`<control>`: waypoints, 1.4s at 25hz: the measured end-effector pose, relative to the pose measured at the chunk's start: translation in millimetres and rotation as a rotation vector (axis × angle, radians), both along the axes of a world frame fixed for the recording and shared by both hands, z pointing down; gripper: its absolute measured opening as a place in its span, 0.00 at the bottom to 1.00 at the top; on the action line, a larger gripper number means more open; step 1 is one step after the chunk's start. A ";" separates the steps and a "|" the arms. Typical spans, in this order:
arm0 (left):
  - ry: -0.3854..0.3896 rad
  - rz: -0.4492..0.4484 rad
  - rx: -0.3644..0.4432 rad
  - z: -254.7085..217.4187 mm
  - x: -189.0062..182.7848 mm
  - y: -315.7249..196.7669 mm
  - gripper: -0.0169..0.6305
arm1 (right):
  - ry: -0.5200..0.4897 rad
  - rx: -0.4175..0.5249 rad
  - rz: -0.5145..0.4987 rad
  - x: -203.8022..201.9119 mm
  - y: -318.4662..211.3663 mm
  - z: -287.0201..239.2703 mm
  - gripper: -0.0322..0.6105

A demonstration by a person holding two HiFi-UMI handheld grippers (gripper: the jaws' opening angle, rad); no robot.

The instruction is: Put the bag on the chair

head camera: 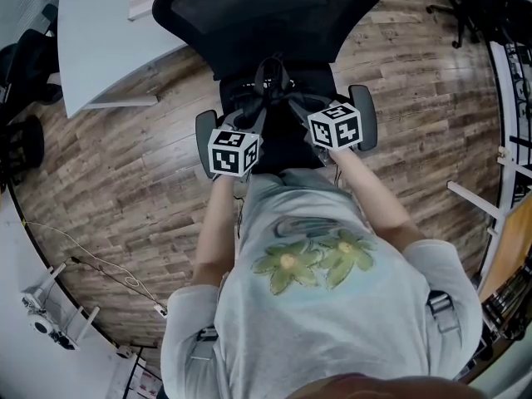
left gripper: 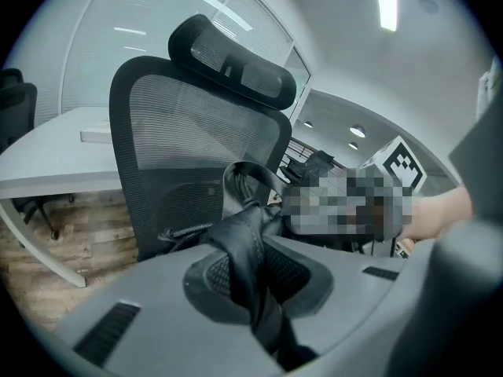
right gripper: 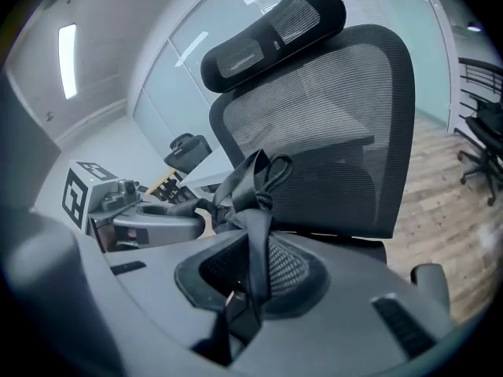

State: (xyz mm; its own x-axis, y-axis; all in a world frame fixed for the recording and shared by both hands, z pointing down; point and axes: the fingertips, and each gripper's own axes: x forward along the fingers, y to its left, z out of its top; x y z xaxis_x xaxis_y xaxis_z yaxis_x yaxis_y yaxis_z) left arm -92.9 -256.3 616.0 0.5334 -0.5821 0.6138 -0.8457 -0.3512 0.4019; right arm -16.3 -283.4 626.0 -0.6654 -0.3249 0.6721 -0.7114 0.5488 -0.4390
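The bag (head camera: 273, 90) is at the chair (head camera: 266, 11), seemingly not yet down.
The left hand-held gripper (left gripper: 263, 305) and right hand-held gripper (right gripper: 244, 297) each clamp a strap (left gripper: 244, 242); next, lower fully, then release.

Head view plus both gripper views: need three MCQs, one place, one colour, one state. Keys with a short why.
1. Where is the chair?
A. Right ahead of the left gripper and the right gripper
B. Behind the person
C. Tucked under the table

2. What colour are the bag straps?
A. Red
B. Black
C. White

3. What state is the left gripper in?
A. Open, empty
B. Shut on an armrest
C. Shut on one of the bag straps

Key:
1 A: the head view shows the chair's seat and back just beyond both marker cubes.
2 B: both gripper views show black straps.
3 C: the left gripper view shows its jaws pinching a strap.
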 end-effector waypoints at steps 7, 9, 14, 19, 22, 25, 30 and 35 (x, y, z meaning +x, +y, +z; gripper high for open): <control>-0.036 -0.051 -0.039 24.6 -4.2 -5.1 0.13 | 0.026 0.000 -0.006 -3.0 -8.0 19.0 0.16; -0.047 -0.051 -0.045 29.0 -4.0 -6.8 0.14 | 0.042 0.001 -0.020 -2.4 -8.0 23.7 0.17; -0.022 -0.061 -0.052 32.6 -0.2 -8.3 0.19 | 0.063 -0.010 -0.039 0.7 -2.9 34.0 0.24; -0.011 -0.066 -0.062 35.7 1.9 -11.6 0.25 | 0.095 -0.022 -0.051 5.5 -0.9 43.7 0.32; -0.018 -0.066 -0.073 39.2 -0.2 -11.4 0.28 | 0.136 -0.039 -0.062 7.0 2.4 52.0 0.39; -0.026 -0.056 -0.082 42.3 2.5 -8.0 0.31 | 0.161 -0.048 -0.068 12.3 6.0 57.7 0.45; -0.023 -0.047 -0.078 40.9 5.5 -8.1 0.33 | 0.190 -0.028 -0.027 25.8 3.7 56.6 0.49; -0.025 -0.048 -0.039 27.1 5.3 -13.4 0.34 | 0.153 0.015 0.032 36.7 -2.5 39.1 0.50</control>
